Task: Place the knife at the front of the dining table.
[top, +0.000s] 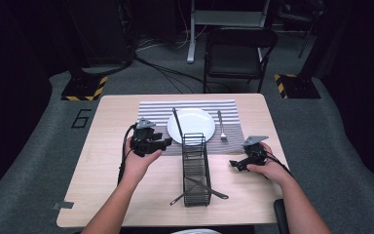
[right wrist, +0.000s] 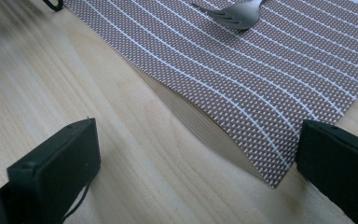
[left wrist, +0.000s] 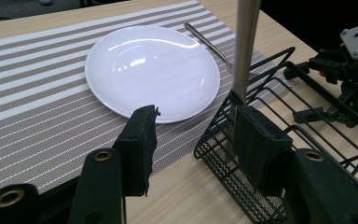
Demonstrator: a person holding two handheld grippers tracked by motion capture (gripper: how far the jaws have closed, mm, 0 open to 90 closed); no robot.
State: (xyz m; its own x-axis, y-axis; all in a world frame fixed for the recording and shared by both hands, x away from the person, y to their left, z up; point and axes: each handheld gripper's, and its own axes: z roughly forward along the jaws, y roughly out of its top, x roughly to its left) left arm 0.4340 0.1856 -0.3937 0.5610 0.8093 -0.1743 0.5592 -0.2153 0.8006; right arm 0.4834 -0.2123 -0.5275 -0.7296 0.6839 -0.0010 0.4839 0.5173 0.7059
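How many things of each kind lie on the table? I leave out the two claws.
Plate: 1
Placemat: 1
Wire basket: 1
Fork: 1
Other cutlery pieces: 3
Total: 7

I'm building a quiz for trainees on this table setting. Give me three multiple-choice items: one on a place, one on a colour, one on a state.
1. Where does the fork lie?
A. in the wire basket
B. on the placemat, right of the plate
C. on the plate

2. What colour is the plate?
A. white
B. black
C. blue

3. How do the right gripper's jaws stand?
A. shut on the fork
B. shut on the placemat
C. open, gripping nothing

Key:
1. B, the fork rests on the placemat beside the plate.
2. A, the plate is plain white.
3. C, the right gripper has its jaws wide apart above the table.
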